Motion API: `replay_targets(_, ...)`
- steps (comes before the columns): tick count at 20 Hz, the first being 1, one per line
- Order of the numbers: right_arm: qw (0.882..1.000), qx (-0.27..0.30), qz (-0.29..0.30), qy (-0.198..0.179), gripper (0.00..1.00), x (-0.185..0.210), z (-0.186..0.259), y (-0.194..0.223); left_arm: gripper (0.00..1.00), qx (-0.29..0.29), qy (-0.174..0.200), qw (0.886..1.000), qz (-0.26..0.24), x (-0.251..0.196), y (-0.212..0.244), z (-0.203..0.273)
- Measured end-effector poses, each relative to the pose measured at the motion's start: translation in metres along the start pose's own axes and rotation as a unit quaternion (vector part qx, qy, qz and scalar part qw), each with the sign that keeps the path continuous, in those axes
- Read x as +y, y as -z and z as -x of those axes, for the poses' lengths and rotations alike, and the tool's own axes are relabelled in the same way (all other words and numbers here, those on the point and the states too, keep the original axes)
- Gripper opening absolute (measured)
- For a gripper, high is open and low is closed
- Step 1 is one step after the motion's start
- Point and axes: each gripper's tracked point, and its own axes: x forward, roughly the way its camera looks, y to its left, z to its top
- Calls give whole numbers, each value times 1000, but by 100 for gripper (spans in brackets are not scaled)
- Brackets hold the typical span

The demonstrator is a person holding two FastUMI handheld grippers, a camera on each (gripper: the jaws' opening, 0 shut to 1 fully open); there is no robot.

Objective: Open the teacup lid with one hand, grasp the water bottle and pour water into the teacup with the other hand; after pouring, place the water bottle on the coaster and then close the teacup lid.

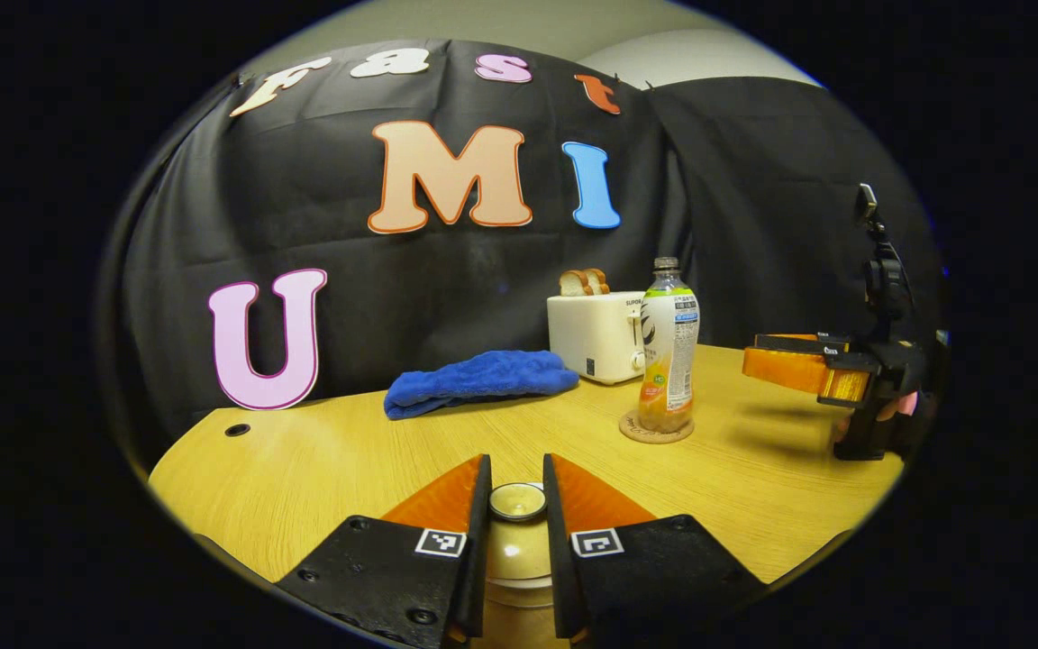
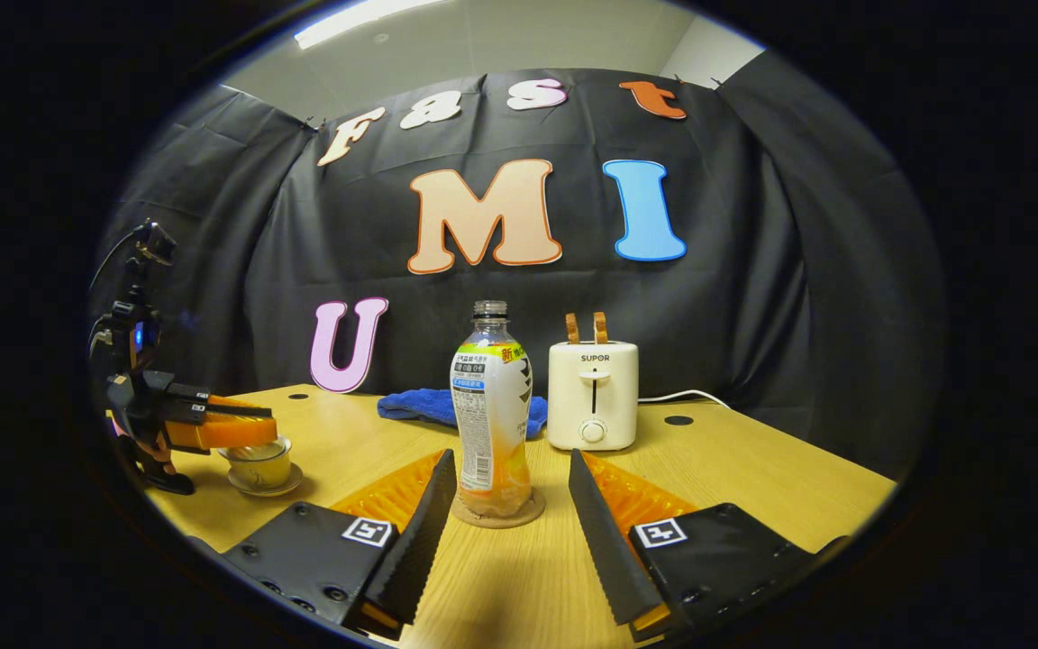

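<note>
Teacup [image 2: 259, 466], small and round on its saucer, sits at the wooden table's [image 1: 321, 469] near left edge, the left gripper [image 1: 517, 501] pinching its domed lid's knob [image 1: 517, 500]. Farther right, the clear plastic water bottle [image 2: 491, 410] stands upright on a round cork coaster [image 2: 498, 514], between the spread fingers of the right gripper [image 2: 508, 532], untouched.

Each gripper carries 2 long wedge-shaped fingers on black blocks fixed with round screws, and each block bears 1 square black-and-white marker. The right gripper [image 2: 505, 532] has saw-toothed inner finger edges. The left gripper [image 1: 516, 532] shows smooth ones. At 3 o'clock in the left gripper view, a black camera mast rises above a black handle.
</note>
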Motion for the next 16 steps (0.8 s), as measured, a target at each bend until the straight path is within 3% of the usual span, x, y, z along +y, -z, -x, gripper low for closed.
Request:
replay_targets(2, 1000, 0, 0, -1, 78, 0, 0, 0, 28, 2, 4, 1000, -2, -1, 1, -1)
replay_targets(9, 1000, 0, 0, -2, 85, 1, 1, 0, 32, 7, 6, 1000, -5, -1, 1, -2)
replay_targets(10, 1000, 0, -1, -2, 78, 1, 1, 1, 36, 7, 4, 1000, -5, 0, 1, -3)
replay_targets(11, 1000, 0, 0, -2, 85, 1, 1, 1, 48, 7, 2, 1000, -5, 1, 1, -3)
replay_targets(14, 1000, 0, 0, -2, 82, 1, 1, 0, 84, 3, -3, 1000, -3, 2, 0, -2)
replay_targets(15, 1000, 0, 0, -2, 82, 1, 1, 0, 93, 0, -6, 1000, -1, 5, -1, 0)
replay_targets(16, 1000, 0, 0, -2, 82, 1, 1, 0, 95, -4, -8, 1000, 1, 6, -3, 1)
